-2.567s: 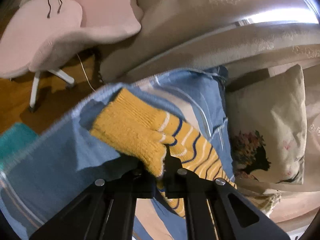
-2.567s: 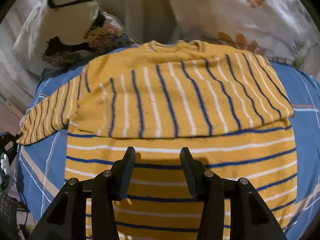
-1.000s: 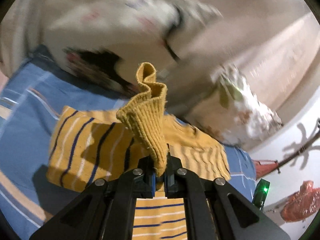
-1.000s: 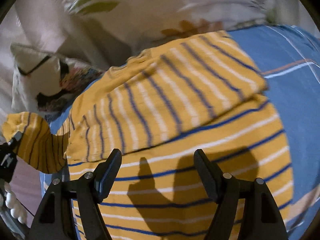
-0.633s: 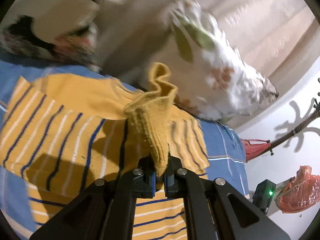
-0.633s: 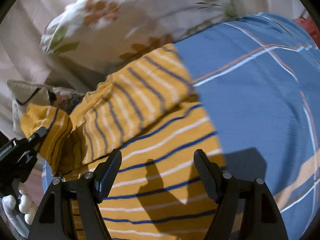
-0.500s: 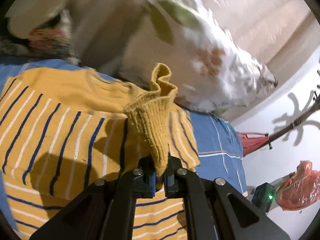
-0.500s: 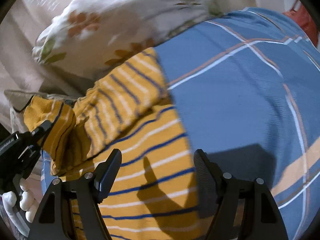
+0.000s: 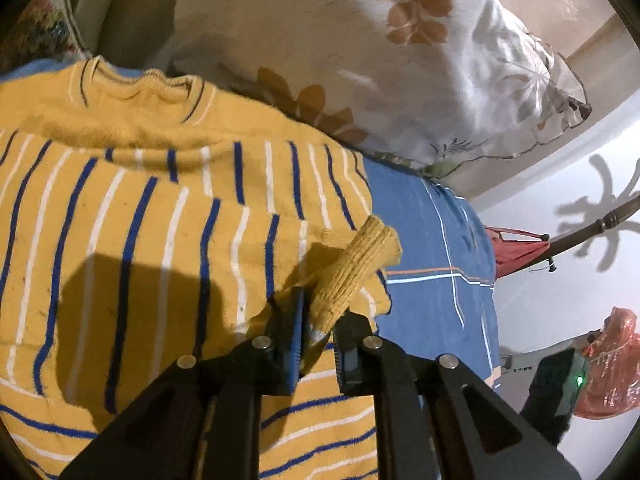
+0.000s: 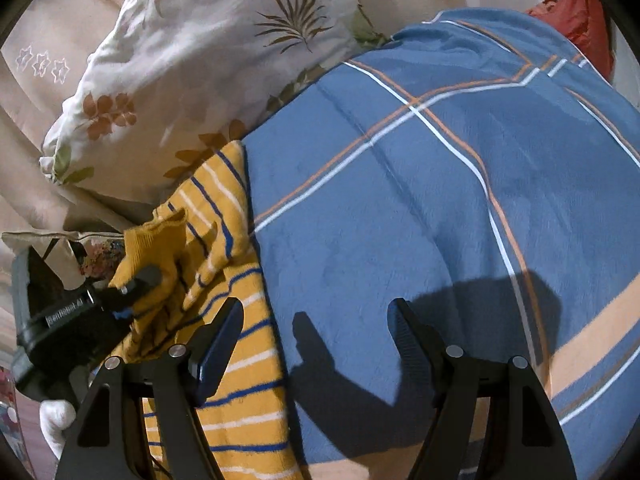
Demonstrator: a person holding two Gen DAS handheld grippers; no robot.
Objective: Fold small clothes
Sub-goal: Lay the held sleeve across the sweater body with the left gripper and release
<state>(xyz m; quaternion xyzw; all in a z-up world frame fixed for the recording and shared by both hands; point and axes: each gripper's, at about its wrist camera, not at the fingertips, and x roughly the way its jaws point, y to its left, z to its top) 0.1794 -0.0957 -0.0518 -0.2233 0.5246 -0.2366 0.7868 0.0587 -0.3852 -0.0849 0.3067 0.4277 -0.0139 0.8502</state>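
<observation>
Yellow striped sweater [image 9: 168,216] lies on blue plaid blanket [image 10: 420,200], sleeves folded across chest. L gripper [image 9: 318,336], jaws slightly parted w/ ribbed cuff [image 9: 360,264] between them (grip loose). R gripper [image 10: 316,320] spread wide over blanket, nothing held.

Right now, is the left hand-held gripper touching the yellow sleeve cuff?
Touching. In the left wrist view the left hand-held gripper has the ribbed sleeve cuff lying between its fingers, against the left one, though the jaws have parted.
</observation>
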